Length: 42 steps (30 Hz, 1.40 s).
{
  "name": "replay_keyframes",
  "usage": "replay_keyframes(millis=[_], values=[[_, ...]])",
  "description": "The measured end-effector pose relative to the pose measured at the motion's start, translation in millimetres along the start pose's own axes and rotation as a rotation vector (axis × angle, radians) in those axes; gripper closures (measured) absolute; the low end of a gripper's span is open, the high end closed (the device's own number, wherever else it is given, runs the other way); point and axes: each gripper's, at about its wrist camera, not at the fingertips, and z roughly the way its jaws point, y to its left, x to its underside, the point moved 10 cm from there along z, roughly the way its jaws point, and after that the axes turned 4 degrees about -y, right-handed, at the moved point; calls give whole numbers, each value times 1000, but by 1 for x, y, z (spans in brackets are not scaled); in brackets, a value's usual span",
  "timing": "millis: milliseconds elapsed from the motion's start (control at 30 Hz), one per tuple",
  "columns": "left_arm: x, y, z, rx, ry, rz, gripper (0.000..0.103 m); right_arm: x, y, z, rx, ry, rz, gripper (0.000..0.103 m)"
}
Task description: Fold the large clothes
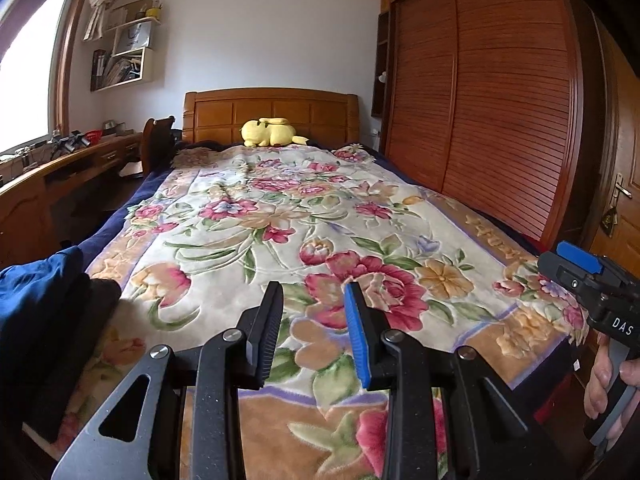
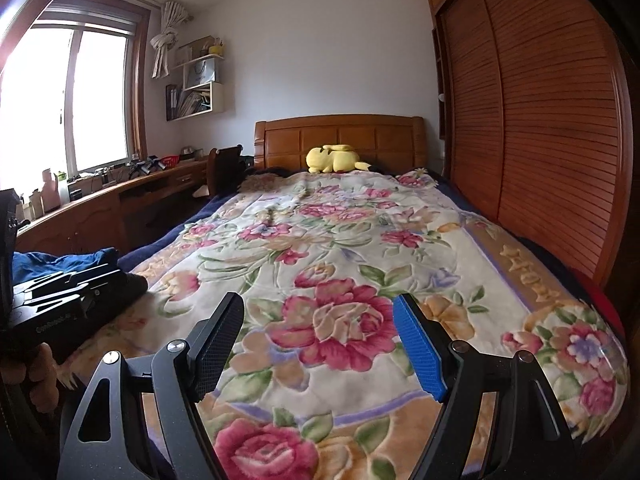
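A pile of clothes lies at the bed's near left corner: a blue garment [image 1: 36, 280] on top of a dark one [image 1: 92, 300]; it also shows in the right wrist view [image 2: 60, 262]. My left gripper [image 1: 314, 300] is open and empty above the floral blanket [image 1: 280, 220], to the right of the pile. My right gripper [image 2: 320, 312] is open wider and empty above the blanket [image 2: 340, 240]. The right gripper's body [image 1: 592, 276] shows at the right edge of the left wrist view, the left gripper's body [image 2: 60, 300] at the left of the right wrist view.
A yellow plush toy [image 1: 270, 132] lies by the wooden headboard [image 1: 272, 114]. A slatted wooden wardrobe [image 1: 480, 100] runs along the bed's right side. A wooden desk [image 1: 60, 168] with clutter and a chair [image 1: 156, 144] stand on the left under the window.
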Motion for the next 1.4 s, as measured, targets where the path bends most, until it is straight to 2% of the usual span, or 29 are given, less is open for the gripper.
replay_keyframes(millis=[300,1400], values=[[2,4,-4,-27,-7,9,70,3,2,12,-9,-4,14,24],[1,1,-11,-26,-15,7,70,2,-10,14,-18,-4,11,24]])
